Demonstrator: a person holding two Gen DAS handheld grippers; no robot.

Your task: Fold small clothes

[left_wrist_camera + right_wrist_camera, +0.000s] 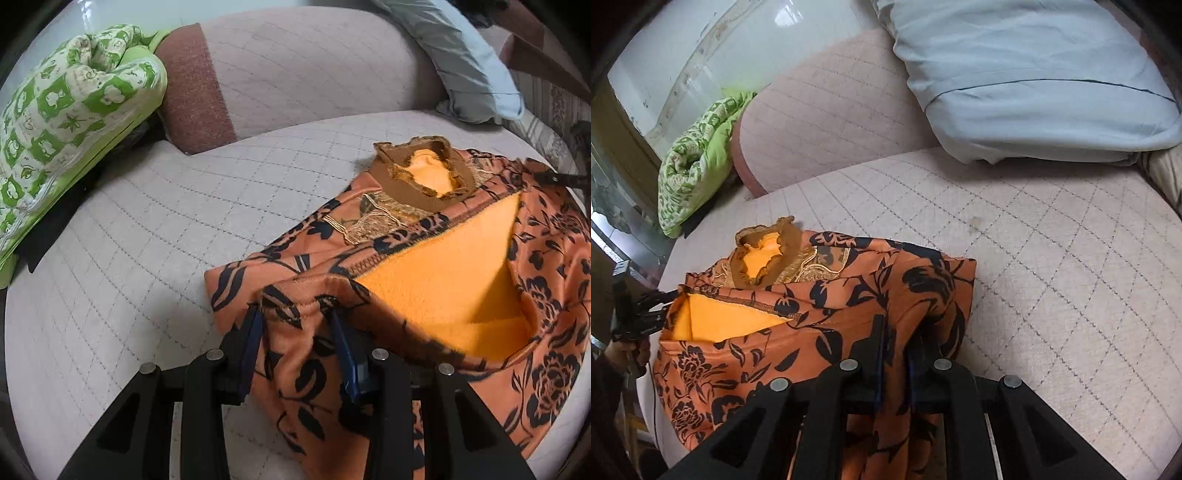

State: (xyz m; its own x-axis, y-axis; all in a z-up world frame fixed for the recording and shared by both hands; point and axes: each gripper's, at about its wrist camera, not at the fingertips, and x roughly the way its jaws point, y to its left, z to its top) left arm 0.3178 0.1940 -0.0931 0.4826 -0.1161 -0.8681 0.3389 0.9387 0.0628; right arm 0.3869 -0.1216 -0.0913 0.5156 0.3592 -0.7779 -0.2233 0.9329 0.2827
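Left tool (295, 325) clamped on a bunched fold of the orange fleece-lined garment w/ black floral print (546, 295), fabric pinched between the two blue-padded fingers (341, 354) and draping down below them. Right tool (899, 343) likewise closed on the same garment (738, 362), a gathered ridge of cloth squeezed between its jaws.

Garment spread on the quilted beige sofa seat (147, 229), ahead and to the right of the left tool, ahead and to the left of the right tool. Hem edge lifted, plain orange fleece lining (443, 273) exposed in a wedge-shaped opening. Brown ribbed collar (410, 177) at the far end from both tools, gold embroidery just beneath it (detail too fine to read).

Seen from the right tool, the left tool (661, 306) at the garment's far-left edge, touching the cloth there.

Beyond the left tool, far left: green-and-white patterned quilted blanket (74, 110), rolled up against the sofa back's brown-trimmed end. Far right beyond the garment: pale blue pillow (1034, 81) leaning on the sofa backrest (314, 62), well apart from the garment.
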